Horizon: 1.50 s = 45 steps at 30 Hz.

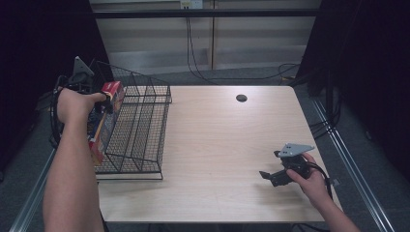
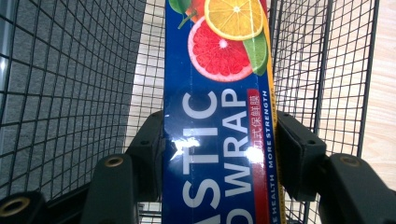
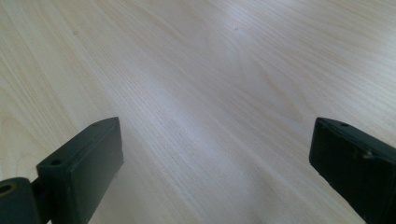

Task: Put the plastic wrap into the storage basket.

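left gripper view, plastic wrap box [image 2: 217,116] clamped between left tongs [image 2: 219,144], right tongs [image 3: 215,158] wide

Two bare forearms, no sleeves. Each hand grips a black gripper: left gripper [image 1: 107,102], right gripper [image 1: 269,176], each with a grey triangular top plate, black cable and blocky fingers [image 3: 81,163].

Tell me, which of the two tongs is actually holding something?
The left tongs, over the wire basket, grip a blue plastic wrap box between the jaws. The right tongs stand wide open above the bare wooden table.
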### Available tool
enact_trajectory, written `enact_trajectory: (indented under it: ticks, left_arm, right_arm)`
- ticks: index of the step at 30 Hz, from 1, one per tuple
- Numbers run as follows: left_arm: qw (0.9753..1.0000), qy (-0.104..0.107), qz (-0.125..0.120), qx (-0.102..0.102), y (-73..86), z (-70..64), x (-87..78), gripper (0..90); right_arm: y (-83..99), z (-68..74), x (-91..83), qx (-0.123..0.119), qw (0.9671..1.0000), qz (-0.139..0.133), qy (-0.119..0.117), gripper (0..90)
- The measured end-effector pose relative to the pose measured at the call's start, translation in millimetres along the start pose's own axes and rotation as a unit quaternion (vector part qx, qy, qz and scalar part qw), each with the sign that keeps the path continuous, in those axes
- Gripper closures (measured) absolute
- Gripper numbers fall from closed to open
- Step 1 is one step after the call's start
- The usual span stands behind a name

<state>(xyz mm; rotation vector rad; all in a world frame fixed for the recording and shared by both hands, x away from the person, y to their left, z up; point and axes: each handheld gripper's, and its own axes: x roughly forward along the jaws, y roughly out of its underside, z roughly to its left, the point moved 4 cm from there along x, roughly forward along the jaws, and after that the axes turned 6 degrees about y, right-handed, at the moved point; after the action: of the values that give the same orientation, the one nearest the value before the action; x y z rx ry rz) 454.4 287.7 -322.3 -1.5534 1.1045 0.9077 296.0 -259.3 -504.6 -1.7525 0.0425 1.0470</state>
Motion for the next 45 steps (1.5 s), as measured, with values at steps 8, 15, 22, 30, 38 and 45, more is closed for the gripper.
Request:
enact_trajectory:
  ticks: [8,15,22,30,38,45]
  left_arm:
    - [1.0000,0.000,0.004,-0.003,1.8,4.0,2.0,42.4]
    - [0.9998,0.004,0.013,-0.014,4.1,6.3,5.6,42.1]
    - [0.9995,-0.005,0.026,-0.018,5.1,8.8,7.2,41.4]
    - [0.9997,0.009,-0.012,-0.020,0.3,4.8,-5.9,38.7]
    - [0.9992,0.027,-0.028,-0.008,0.4,-8.3,-14.4,36.1]
    - [0.9982,0.040,-0.044,0.001,4.3,-22.4,-21.6,33.9]
  right_arm:
    - [0.3,0.2,0.9,-0.002,1.0000,0.001,-0.003,2.6]
    - [0.8,0.8,1.8,-0.003,1.0000,0.005,-0.004,2.6]
    - [0.6,0.3,1.4,-0.003,1.0000,0.006,0.002,2.6]
    - [0.2,0.8,1.7,-0.003,1.0000,0.006,0.000,2.6]
    - [-1.7,-0.5,3.1,-0.002,1.0000,0.004,-0.002,2.6]
    - [-2.5,1.7,3.3,-0.009,0.9999,0.004,-0.001,2.6]
